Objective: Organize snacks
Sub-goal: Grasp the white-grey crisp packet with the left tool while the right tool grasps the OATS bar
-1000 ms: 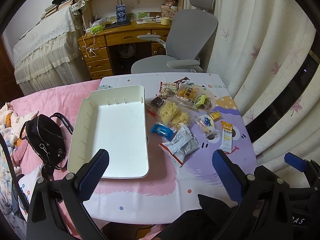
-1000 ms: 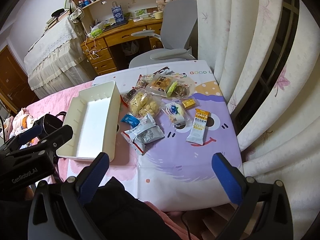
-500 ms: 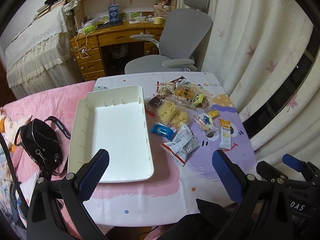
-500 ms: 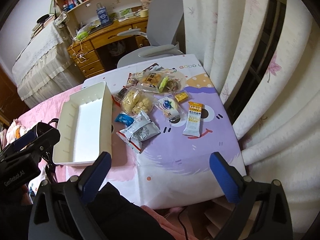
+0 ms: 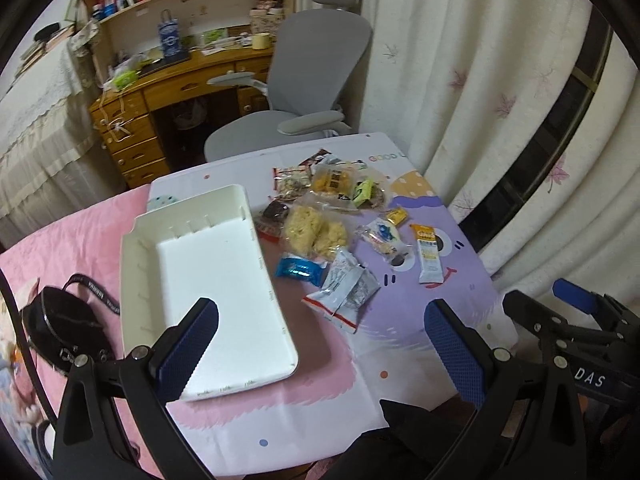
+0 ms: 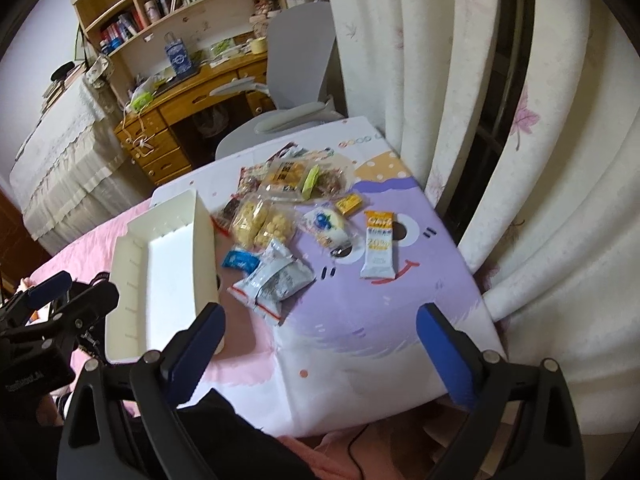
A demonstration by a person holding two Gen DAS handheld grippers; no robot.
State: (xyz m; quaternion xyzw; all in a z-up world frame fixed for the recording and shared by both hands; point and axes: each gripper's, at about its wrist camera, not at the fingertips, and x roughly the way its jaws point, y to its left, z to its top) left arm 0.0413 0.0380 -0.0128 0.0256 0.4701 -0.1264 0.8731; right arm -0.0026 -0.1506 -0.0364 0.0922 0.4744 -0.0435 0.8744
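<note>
Left tool (image 5: 320,344) at bottom of the left wrist frame, blue-padded fingers spread wide, nothing between them, touching nothing. It hangs above the near end of the empty white rectangular plastic tray (image 5: 256,248), left pad over the tray's near corner.

Right tool (image 6: 320,344) at bottom of the right wrist frame, jaws wide, easing slightly inward, gap empty, no contact with anything. Below it the bare purple part of the cartoon-print cloth on the table (image 6: 360,320).

Snacks lie in a loose cluster right of the tray, centre of both frames, none in the tray. Clear bag of pale yellow puffed pieces (image 5: 314,230) just beside the tray's right wall. Small blue foil packet (image 5: 300,268) below it. Crumpled white-and-grey packet with a red edge (image 5: 346,290) nearest the tools. Round clear-wrapped snack with a blue print (image 6: 324,222), small yellow box (image 6: 349,204), and a long white-and-orange oat bar wrapper (image 6: 378,246) furthest right. More clear bags (image 5: 334,182) at the far end.

Black handbag with strap (image 5: 66,328) on the pink bedding, left of the tray.
</note>
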